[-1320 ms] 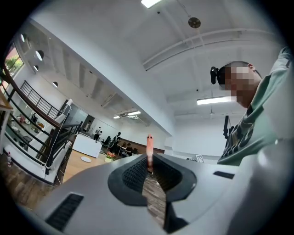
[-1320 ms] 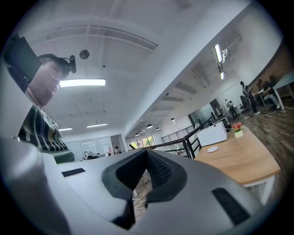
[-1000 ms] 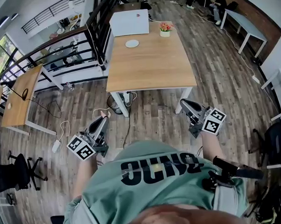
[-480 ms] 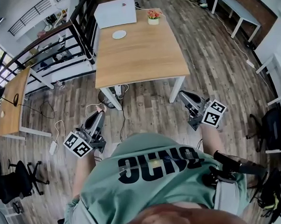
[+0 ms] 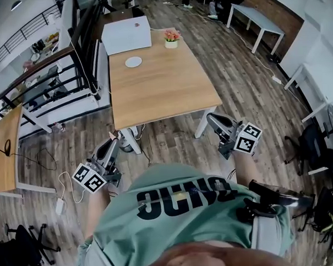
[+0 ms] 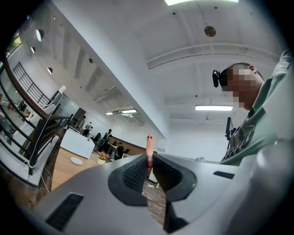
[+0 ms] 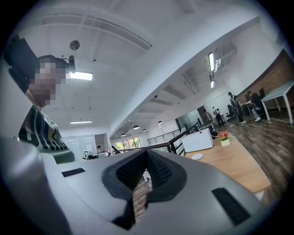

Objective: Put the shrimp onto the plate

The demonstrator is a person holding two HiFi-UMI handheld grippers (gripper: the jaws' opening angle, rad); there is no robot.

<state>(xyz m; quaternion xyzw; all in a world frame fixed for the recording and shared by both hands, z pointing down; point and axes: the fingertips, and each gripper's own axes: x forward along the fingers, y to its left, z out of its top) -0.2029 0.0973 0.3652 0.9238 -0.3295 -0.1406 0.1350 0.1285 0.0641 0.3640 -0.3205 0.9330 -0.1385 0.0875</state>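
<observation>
Jaws of the left gripper (image 6: 148,161) were closed narrowly on the shrimp (image 6: 149,147), which stood upright above the pads with its pink body projecting past the tips. Jaws of the right gripper (image 7: 147,156) were closed together with nothing between them. In the head view, both grippers were low over the wood-plank floor (image 5: 253,98), well short of the tabletop (image 5: 159,86) at upper centre. On that tabletop, the plate (image 5: 133,61) lay toward the far end, near a white box (image 5: 127,35) and a small flower pot (image 5: 171,38). A black railing (image 5: 90,34) ran along the tabletop's left side. Another desk (image 5: 2,148) stood at the left edge.
</observation>
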